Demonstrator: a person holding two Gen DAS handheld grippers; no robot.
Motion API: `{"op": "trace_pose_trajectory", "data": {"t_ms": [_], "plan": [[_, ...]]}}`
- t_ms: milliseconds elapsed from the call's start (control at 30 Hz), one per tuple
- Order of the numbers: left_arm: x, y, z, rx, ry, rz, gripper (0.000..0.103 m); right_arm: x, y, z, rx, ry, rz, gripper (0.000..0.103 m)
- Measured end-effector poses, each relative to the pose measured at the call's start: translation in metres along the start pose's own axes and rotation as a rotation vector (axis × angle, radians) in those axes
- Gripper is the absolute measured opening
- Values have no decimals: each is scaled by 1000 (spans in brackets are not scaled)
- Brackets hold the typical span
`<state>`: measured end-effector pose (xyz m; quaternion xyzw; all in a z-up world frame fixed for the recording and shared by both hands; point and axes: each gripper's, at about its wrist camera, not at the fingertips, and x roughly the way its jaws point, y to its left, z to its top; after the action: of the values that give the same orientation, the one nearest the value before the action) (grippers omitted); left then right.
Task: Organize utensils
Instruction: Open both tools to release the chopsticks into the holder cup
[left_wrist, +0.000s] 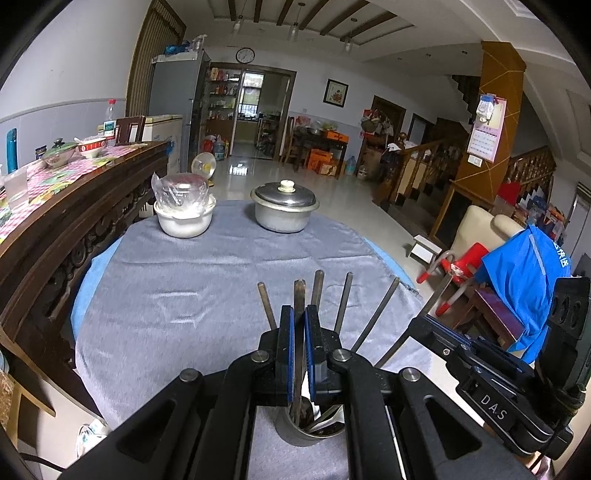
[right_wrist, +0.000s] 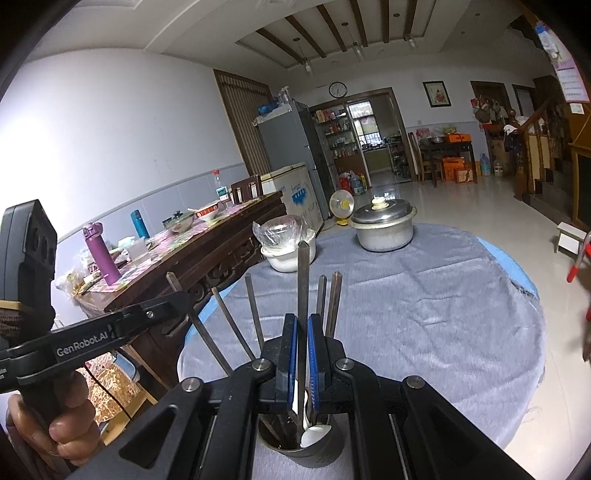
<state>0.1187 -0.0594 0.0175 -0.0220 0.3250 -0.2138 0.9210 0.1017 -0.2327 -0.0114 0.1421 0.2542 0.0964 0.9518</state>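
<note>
Both grippers, left gripper (left_wrist: 299, 345) and right gripper (right_wrist: 302, 350), each clench a chopstick (left_wrist: 299, 295) (right_wrist: 303, 280) standing in the cup (right_wrist: 306, 448) at 6 o'clock; next, judging by the task, release them inside

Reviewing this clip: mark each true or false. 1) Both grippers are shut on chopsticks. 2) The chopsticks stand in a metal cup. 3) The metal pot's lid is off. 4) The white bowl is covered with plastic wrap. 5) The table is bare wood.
1) True: the left gripper and the right gripper each clamp a chopstick.
2) True: they stand in the metal cup.
3) False: the metal pot has its lid on.
4) True: plastic wrap covers the white bowl.
5) False: a grey cloth covers the table.
</note>
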Motion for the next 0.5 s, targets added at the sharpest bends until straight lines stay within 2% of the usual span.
{"op": "trace_pose_trajectory", "data": {"t_ms": [500], "plan": [[14, 9, -6, -13, 35, 21, 6, 13, -5, -6, 24, 40, -2, 7]]}}
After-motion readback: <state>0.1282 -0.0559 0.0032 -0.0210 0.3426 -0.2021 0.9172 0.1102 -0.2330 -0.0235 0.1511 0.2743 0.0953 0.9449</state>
